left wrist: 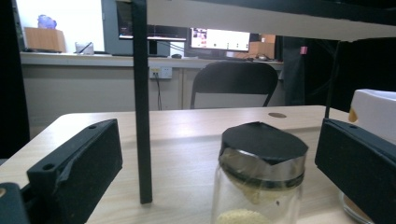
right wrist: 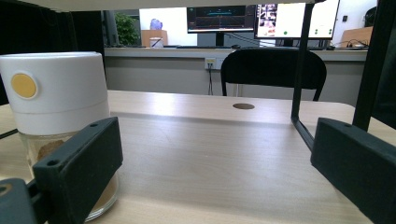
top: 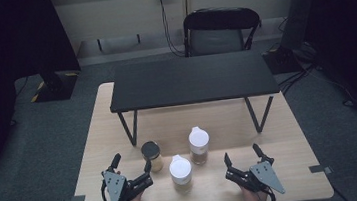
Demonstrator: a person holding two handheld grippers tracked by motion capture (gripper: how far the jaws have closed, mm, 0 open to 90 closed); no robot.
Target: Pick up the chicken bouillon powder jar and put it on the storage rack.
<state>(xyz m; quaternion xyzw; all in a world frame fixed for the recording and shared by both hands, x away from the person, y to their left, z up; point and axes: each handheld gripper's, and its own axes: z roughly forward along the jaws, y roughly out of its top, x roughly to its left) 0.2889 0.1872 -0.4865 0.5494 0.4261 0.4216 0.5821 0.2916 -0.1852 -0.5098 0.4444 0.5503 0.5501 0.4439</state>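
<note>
Black-lidded jar [left wrist: 259,179] sits on the table's [top: 291,139] near edge, right between the left gripper's [top: 132,169] wide jaws, not yet clamped. Looks like the approach: ease forward, then close. Right gripper [top: 242,160] gapes wide, empty, beside a white-lidded jar [right wrist: 58,116].

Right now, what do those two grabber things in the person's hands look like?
Each one is black with two thick, blocky black jaws that have small holes. The left gripper and the right gripper each carry a grey three-cornered plate on top, and a black cable trails from each. The forearms are bare, with no sleeves showing.
</note>
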